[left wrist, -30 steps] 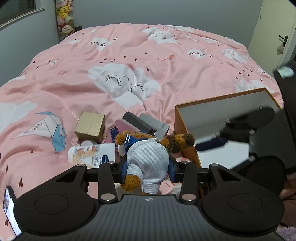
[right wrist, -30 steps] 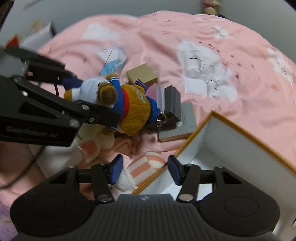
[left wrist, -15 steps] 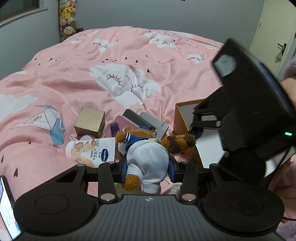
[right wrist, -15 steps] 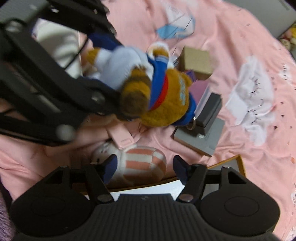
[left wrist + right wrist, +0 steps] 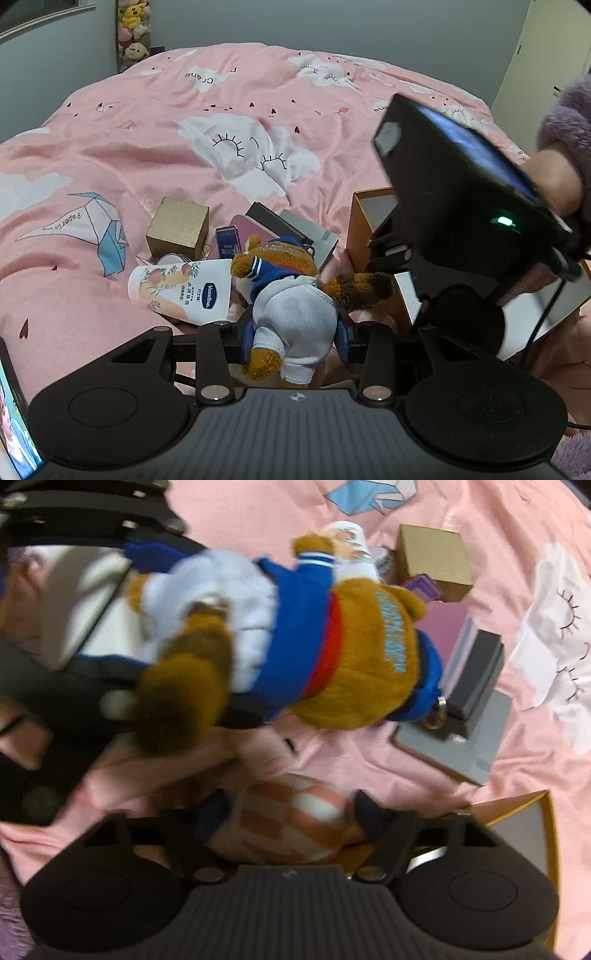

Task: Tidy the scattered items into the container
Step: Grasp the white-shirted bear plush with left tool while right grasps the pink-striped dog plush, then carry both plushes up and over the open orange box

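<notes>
Beside the orange box, holding two soft toys just short of it.
Left gripper squeezing plush bear at its padded waist; right gripper straddling striped plush, seemingly light and squashy, grip unclear.

- Soft, even indoor light falls on the pink bedspread, with faint shadows and no glare
- The left wrist view is sharp; its edges bow strongly
- The right wrist view is smeared with motion blur, worst on the plush bear
</notes>
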A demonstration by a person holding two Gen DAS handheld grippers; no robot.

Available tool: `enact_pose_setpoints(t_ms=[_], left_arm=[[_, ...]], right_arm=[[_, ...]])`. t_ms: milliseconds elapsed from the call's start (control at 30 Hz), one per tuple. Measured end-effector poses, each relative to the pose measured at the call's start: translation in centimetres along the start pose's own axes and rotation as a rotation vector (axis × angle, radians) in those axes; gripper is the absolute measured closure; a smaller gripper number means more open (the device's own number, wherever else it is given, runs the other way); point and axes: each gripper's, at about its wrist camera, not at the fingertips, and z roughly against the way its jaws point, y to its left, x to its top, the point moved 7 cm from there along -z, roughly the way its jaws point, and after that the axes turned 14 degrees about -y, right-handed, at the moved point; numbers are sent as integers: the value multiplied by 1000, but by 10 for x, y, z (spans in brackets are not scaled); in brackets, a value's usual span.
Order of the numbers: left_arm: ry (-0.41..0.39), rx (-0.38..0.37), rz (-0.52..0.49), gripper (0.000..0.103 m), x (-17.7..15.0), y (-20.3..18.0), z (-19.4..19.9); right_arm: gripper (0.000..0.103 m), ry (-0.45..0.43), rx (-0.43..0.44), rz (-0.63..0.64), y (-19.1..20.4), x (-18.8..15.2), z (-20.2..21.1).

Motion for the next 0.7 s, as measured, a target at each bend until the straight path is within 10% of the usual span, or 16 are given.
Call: enact_pose_setpoints(t_ms=[700], left_arm=[[-182, 4, 103, 56, 27, -1, 30]], right_arm=[[43, -290, -319, 23, 48, 5, 126]])
